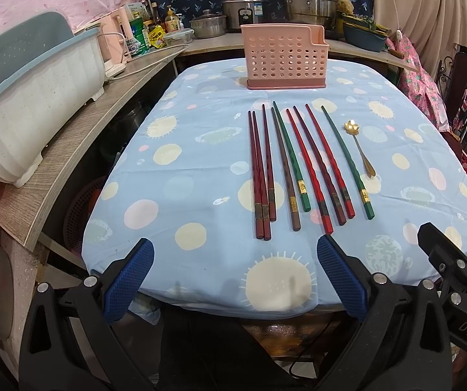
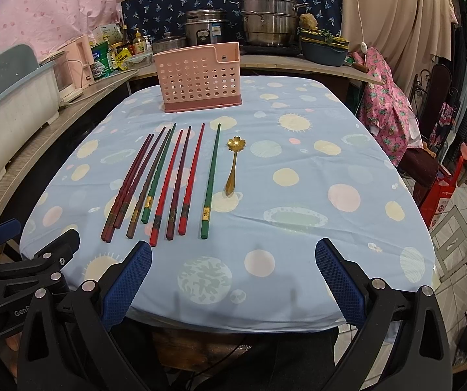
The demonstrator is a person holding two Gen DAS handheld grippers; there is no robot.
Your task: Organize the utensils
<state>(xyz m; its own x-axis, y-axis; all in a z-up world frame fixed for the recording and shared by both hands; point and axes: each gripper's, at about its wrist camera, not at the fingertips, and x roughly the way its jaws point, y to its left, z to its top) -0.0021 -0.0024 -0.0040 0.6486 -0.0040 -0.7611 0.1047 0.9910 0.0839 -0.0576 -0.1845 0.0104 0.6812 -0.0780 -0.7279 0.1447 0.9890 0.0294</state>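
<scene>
Both pairs of fingers are spread wide with nothing between them, hanging at the near edge of the surface (image 1: 200, 137), which is covered by a light blue cloth with pale dots and sun shapes. Ahead of the left gripper (image 1: 235, 270) lies a row of chopsticks (image 1: 298, 166), side by side with their thick ends toward the fingers and their tips pointing away; the colours are dark red, brown, green and bright red. Seen from the right gripper (image 2: 233, 270), the same row sits ahead and off toward its left finger (image 2: 129, 280), the outermost green chopstick (image 2: 210, 179) lying a little apart from the others. Just beyond that green one, on the side toward the right finger, rests a small gold spoon (image 2: 233, 166) with a flower-shaped bowl, bowl end away from the fingers. Farther out, past the chopstick tips, a pink perforated utensil holder (image 2: 199, 78) stands upright on the cloth, well apart from the row. In the left wrist view the right gripper's black frame shows just beside the left gripper's right finger (image 1: 341, 280).
</scene>
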